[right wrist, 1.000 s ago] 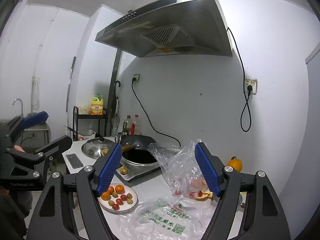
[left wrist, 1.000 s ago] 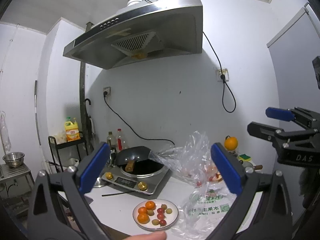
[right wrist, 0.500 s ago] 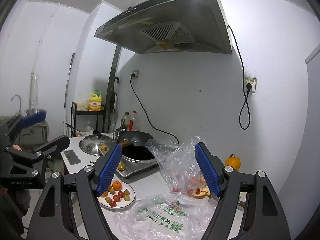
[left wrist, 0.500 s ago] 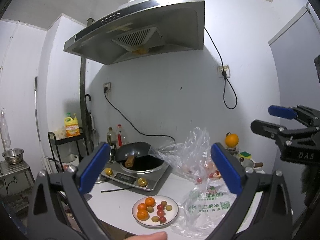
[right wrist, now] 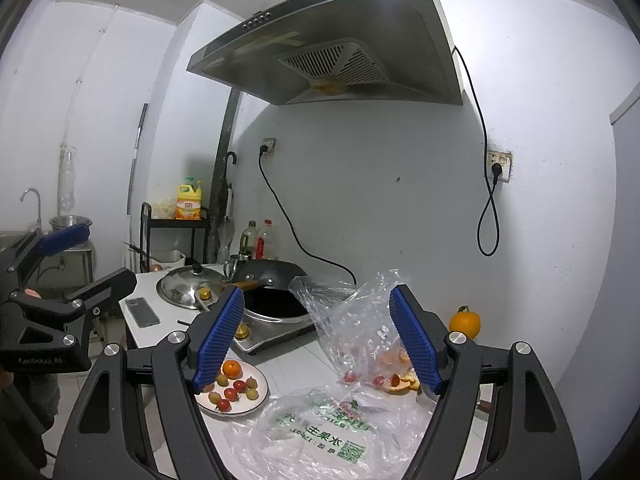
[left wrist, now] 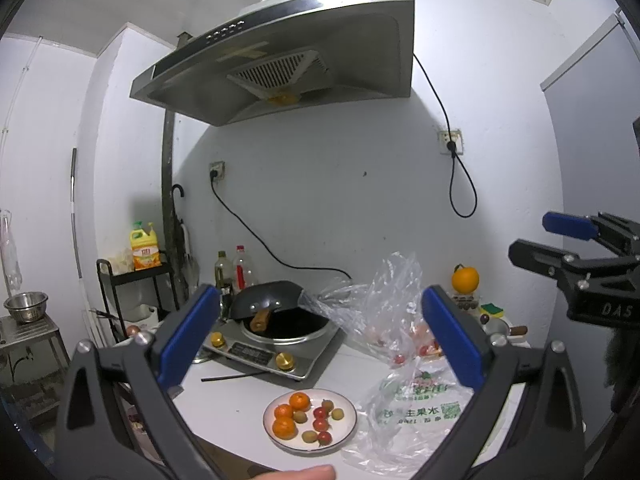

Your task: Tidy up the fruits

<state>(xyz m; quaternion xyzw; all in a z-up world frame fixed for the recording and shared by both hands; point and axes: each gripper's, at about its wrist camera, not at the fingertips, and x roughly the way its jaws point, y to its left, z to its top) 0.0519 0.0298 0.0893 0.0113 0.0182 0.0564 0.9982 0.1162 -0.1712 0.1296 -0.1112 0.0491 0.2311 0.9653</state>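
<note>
A white plate [left wrist: 348, 434] on the counter holds small oranges [left wrist: 285, 427], red cherry tomatoes [left wrist: 320, 424] and pale round fruits; it also shows in the right wrist view [right wrist: 260, 394]. Clear plastic bags [left wrist: 400, 396] with more fruit lie to its right [right wrist: 360, 360]. A lone orange [left wrist: 465, 279] stands at the back right [right wrist: 464, 323]. My left gripper [left wrist: 320, 340] is open and empty, held high above the plate. My right gripper [right wrist: 316, 344] is open and empty, above the bags. Each gripper shows at the edge of the other's view.
An induction cooker with a black wok [left wrist: 280, 320] stands behind the plate. A pot lid [right wrist: 188, 286] and a phone [right wrist: 142, 312] lie at the counter's left. Bottles [right wrist: 260, 240], a black rack with a yellow detergent bottle [left wrist: 144, 250], and a range hood [left wrist: 288, 68] overhead.
Both grippers have pulled back and risen slightly; the plate and bags sit a little lower and farther in view. Both stay open.
</note>
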